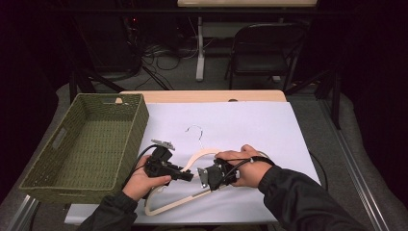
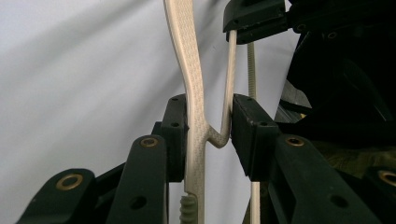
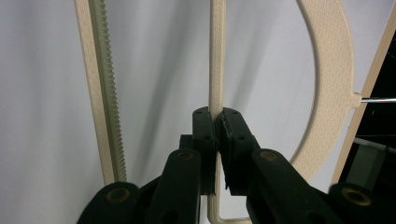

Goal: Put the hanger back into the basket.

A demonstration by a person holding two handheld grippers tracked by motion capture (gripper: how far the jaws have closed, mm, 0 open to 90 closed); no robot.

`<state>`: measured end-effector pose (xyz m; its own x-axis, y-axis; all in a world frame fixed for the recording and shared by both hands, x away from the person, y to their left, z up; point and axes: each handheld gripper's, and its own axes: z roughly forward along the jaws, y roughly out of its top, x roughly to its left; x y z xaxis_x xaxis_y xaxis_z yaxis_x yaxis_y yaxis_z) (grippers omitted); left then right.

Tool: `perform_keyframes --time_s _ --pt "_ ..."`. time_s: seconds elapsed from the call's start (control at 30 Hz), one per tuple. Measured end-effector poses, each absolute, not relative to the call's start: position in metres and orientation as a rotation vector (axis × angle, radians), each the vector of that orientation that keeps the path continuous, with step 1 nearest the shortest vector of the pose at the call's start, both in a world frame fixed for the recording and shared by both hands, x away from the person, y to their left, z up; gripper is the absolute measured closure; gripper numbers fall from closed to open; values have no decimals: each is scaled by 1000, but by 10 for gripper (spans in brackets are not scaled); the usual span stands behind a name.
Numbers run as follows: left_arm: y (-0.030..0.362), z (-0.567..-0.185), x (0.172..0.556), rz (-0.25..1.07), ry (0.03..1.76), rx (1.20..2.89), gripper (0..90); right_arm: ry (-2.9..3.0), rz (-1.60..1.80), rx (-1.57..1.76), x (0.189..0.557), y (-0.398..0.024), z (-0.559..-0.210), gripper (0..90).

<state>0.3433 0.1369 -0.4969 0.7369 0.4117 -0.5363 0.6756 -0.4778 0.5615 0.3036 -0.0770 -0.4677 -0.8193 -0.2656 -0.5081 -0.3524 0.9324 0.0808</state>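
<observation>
Both grippers pinch the cream hanger (image 1: 192, 161) near the worktop's front edge: left gripper (image 2: 210, 126) across two bars, right gripper (image 3: 216, 122) on one thin bar. Risk: opposed pulls may flex or snap it.

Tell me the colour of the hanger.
Cream hanger, finely textured; right gripper view shows it best.

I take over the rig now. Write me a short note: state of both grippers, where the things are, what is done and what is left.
Left gripper: jaws around the cream hanger at a bend, touching both sides.
Right gripper: shut on a thin bar of the hanger.
The hanger is over the white sheet, its metal hook pointing away from you. The green woven basket at the left holds nothing.
Done: hanger gripped by both.
Left: probably moving it to the basket.
</observation>
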Motion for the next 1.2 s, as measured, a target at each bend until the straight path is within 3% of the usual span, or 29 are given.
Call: perform_keyframes --time_s 0.43,0.63,0.93,1.0,1.07,1.2 --pt "138 -497 342 -464 812 2122 732 2573 219 -449 304 -76 -467 852" --pt "137 -494 337 -474 773 2116 864 2571 203 -462 303 -74 -469 853" --pt "138 -492 335 -474 775 2119 870 2575 213 -463 302 -72 -469 849" --pt "139 -492 335 -465 781 2117 871 2586 224 -441 302 -73 -469 832" --pt "139 -492 335 -458 784 2125 871 2593 239 -424 304 -74 -468 735" --pt "142 -492 335 -441 798 2114 871 2580 257 -394 305 -76 -469 653"
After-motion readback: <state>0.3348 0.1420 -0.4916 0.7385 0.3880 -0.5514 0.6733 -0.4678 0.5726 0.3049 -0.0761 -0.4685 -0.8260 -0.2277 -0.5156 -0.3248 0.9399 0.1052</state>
